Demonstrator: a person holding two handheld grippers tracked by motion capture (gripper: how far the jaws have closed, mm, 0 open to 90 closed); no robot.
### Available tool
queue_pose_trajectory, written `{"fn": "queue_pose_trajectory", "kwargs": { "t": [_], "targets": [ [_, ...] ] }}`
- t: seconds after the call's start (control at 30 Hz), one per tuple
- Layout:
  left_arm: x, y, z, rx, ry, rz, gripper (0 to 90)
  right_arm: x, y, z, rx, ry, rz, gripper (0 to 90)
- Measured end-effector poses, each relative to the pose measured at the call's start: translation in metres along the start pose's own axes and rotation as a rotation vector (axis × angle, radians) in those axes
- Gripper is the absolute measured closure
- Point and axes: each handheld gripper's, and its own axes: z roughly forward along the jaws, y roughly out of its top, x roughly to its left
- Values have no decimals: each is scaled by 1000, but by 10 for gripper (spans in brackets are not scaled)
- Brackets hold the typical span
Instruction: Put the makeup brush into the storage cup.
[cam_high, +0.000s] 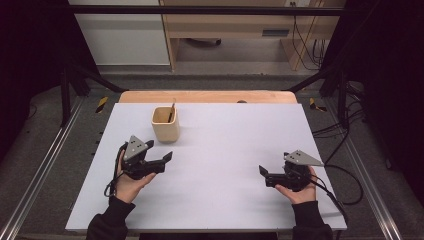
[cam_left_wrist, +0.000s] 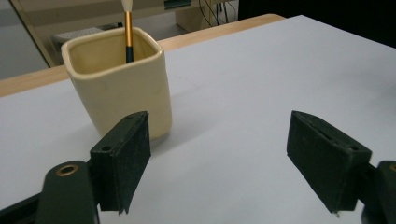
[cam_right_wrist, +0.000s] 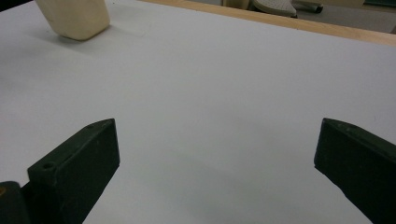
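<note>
A big white table (cam_high: 225, 165) covers the middle of the high view. A cream cup (cam_high: 166, 124) stands on it, upper left of the middle, with a thin brush (cam_high: 171, 112) inside. My left gripper (cam_high: 159, 161) is at the lower left, just below the cup, jaws wide apart and holding nothing. My right gripper (cam_high: 264, 175) is at the lower right, also wide and holding nothing.
</note>
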Motion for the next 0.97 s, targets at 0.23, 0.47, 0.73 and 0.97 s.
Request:
{"fn": "queue_pose_trajectory", "kwargs": {
  "t": [0.23, 0.47, 0.73, 0.97],
  "targets": [
    [2, -18, -3, 23, 8, -31, 154, 0, 0, 0, 4, 5, -13, 4],
    [6, -30, -7, 43, 4, -44, 118, 1, -1, 1, 7, 12, -21, 5],
    [13, -41, -15, 40, -4, -56, 100, 2, -2, 0, 15, 15, -35, 5],
    [19, -47, -16, 59, 6, -66, 89, 2, -3, 0, 16, 18, -46, 5]
  ]
}}
